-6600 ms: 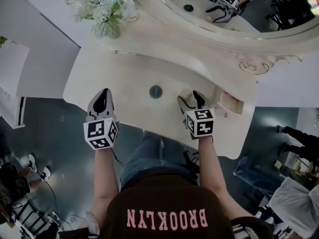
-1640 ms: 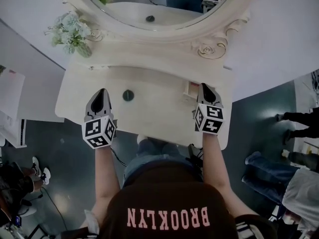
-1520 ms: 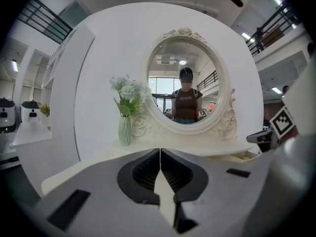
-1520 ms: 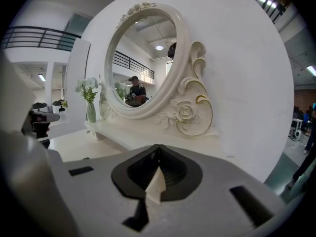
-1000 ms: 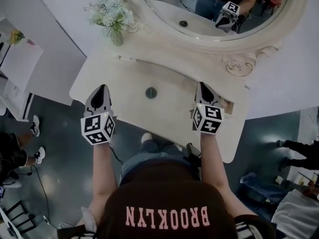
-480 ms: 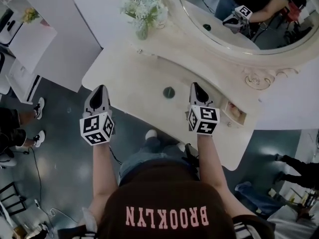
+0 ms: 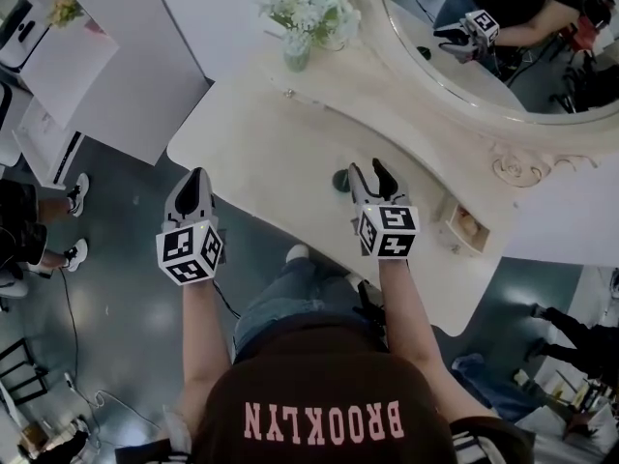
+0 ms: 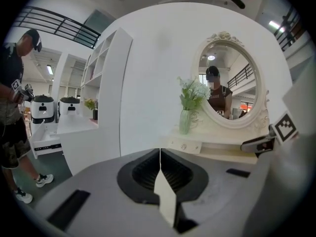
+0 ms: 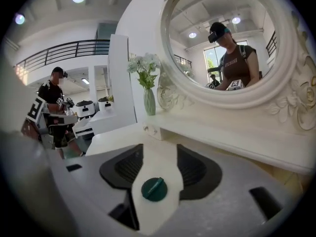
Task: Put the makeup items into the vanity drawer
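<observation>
Now: pinkish item (image 7: pixel 468 222) in open drawer (image 7: pixel 448 226); compact (image 7: pixel 340 180) outside.

Your head view looks steeply down on the vanity top (image 7: pixel 266 148) from over your shoulders. Left gripper view sits off its left end, facing roughly level at the vase (image 8: pixel 185 122) and mirror (image 8: pixel 232 88). Right gripper view rides low over the top, close under the mirror. All three share vase and mirror
</observation>
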`<state>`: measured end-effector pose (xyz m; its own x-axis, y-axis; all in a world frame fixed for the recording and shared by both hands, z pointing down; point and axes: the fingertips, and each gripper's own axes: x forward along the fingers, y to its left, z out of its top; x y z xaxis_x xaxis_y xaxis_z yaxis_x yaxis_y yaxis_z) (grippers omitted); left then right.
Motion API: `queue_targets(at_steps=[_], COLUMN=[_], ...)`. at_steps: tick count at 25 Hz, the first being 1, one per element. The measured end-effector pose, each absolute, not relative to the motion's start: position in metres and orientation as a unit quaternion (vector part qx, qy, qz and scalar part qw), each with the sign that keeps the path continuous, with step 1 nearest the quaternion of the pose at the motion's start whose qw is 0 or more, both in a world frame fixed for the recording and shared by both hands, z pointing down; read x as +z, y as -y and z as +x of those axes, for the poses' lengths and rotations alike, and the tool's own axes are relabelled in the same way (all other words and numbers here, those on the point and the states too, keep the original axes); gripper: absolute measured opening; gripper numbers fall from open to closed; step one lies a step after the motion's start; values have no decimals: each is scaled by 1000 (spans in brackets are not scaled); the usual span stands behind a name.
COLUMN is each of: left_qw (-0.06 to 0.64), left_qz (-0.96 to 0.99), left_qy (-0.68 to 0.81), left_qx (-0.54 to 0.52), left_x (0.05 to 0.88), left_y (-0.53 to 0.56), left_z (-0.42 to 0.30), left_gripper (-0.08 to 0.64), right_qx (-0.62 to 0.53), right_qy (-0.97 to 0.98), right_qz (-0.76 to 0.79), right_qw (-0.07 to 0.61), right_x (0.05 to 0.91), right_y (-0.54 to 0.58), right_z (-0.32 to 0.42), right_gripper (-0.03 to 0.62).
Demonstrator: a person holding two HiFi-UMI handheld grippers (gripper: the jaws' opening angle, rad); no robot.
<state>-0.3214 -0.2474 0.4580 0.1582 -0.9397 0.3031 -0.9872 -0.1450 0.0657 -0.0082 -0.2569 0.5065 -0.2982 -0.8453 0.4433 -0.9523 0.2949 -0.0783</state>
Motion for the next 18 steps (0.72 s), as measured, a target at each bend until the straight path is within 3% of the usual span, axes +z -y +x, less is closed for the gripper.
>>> queue_targets(at_steps=[1,3,18], left_qw=[126,128,152], left_qz=[752,755,753], left_qy=[640,636,628], left_qx=[96,99,129], left_x=[460,464,499], left_y=[249,251,253], left_z=[-320,-318,-319], left_gripper=[6,6,6], right_qx=[174,184,240], right_qy=[790,790,773], right_qz=[563,553,522], right_qw=[170,188,269], right_x=[513,526,598], right_y=[257,257,243], right_z=[-12,-17,-27], right_gripper=[220,253,256])
